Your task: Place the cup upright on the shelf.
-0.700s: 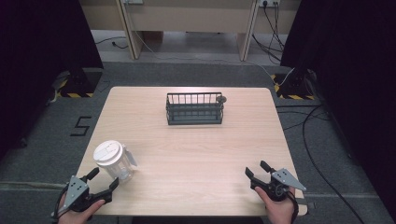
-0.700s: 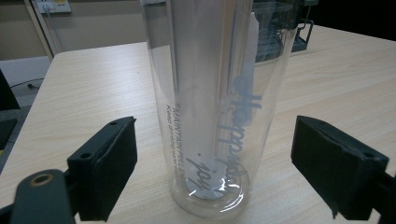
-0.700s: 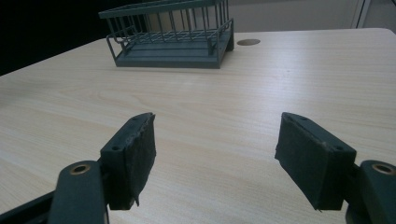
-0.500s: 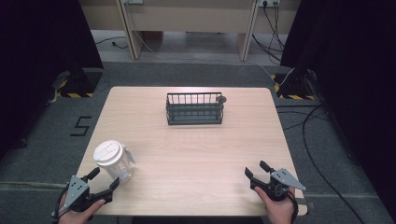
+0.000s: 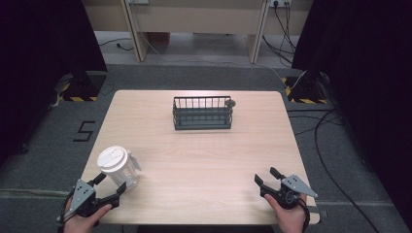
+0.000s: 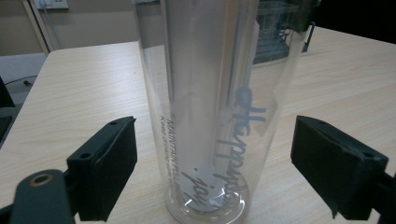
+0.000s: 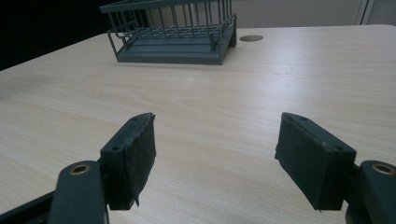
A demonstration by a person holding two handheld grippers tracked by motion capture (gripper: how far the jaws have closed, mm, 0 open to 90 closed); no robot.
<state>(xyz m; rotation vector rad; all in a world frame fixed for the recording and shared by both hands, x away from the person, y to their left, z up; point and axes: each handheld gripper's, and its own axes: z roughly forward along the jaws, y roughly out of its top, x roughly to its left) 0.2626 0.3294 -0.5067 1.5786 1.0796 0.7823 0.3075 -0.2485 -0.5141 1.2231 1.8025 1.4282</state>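
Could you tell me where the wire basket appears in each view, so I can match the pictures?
High view: the basket stands mid-table toward the far edge.
Left gripper view: top right, blurred, partly seen through the clear cup that stands between the open jaws.
Right gripper view: top, left of centre, beyond the open jaws.
Shared landmark: the wooden table, on which the basket stands in all three.

Each gripper, the left gripper [image 5: 109,187] and the right gripper [image 5: 268,178], has two black jaws with soft dark pads [image 7: 140,154], brass-ringed holes, and a grey three-cornered plate [image 5: 295,185] on top.
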